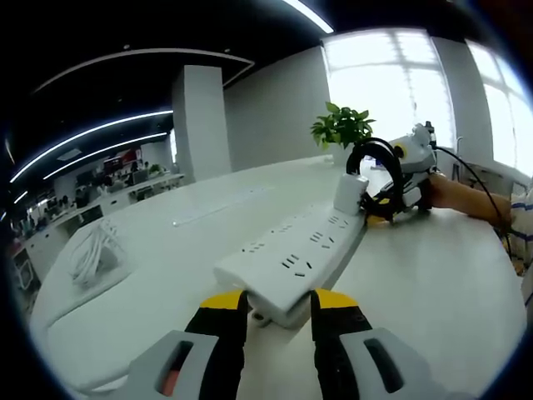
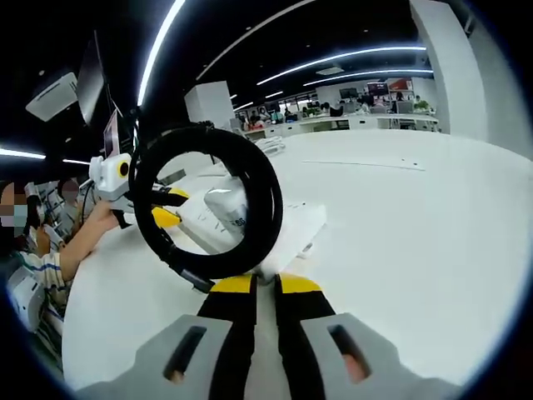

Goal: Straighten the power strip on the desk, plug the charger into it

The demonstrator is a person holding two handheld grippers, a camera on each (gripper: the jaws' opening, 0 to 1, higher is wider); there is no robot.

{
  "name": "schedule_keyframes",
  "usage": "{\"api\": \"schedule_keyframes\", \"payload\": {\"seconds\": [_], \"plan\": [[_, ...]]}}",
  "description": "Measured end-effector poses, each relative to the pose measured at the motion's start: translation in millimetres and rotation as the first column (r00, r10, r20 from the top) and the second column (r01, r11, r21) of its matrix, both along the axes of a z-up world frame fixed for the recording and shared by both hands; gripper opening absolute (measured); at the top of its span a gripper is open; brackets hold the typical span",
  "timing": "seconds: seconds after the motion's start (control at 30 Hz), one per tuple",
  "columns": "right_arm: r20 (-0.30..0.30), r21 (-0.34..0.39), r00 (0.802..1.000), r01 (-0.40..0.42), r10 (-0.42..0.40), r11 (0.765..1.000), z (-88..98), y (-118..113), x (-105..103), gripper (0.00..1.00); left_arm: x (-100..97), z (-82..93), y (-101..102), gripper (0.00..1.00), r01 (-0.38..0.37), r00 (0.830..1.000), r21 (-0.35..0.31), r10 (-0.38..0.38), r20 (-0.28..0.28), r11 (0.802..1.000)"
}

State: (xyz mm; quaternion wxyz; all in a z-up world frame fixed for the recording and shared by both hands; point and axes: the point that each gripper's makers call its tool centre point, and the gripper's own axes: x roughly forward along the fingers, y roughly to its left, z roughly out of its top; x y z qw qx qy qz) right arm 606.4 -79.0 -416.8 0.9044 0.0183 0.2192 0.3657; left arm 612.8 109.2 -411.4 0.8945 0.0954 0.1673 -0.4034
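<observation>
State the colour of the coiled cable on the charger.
Black cable; clearest in the right gripper view, looped above the white charger.

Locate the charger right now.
In the left gripper view the white charger stands on the far end of the power strip, right of center, with the right gripper beside it and a potted plant behind.

1. You are looking at no readable text: the power strip [image 1: 293,260] is showing only socket slots in the left gripper view, with no brand or rating you can make out.
2. In the right gripper view, the white charger [image 2: 231,210] is carrying a small bluish mark, but it is staying too blurred for you to read.
3. The red signs [image 2: 398,84] far across the office are showing up only as colour; no letters are coming through.
</observation>
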Motion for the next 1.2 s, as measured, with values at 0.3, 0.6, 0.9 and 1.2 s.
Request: {"api": "schedule_keyframes", "payload": {"seconds": [0.3, 0.6, 0.9, 1.2], "plan": [[-0.001, 0.004, 1.0, 0.012, -0.012, 1.0, -0.6, 2.3, -0.5, 0.07, 1.2, -0.1, 1.3, 0.29, -0.006, 1.0, -0.004, 0.006, 0.002, 1.0], [0.001, 0.005, 1.0, 0.019, -0.019, 1.0, -1.0, 2.4, 0.9, 0.07, 1.6, -0.8, 2.9, 0.29, -0.013, 1.0, -0.006, 0.013, 0.002, 1.0], [0.002, 0.01, 1.0, 0.031, -0.031, 0.999, -1.0, 3.7, 4.0, 0.06, 3.4, -0.7, 3.8, 0.29, -0.021, 1.0, -0.01, 0.021, 0.005, 1.0], [0.004, 0.015, 1.0, 0.026, -0.026, 1.0, -1.6, 6.9, 10.4, 0.06, 9.7, -0.8, 5.8, 0.29, -0.035, 0.999, -0.026, 0.035, 0.011, 0.999]]}}
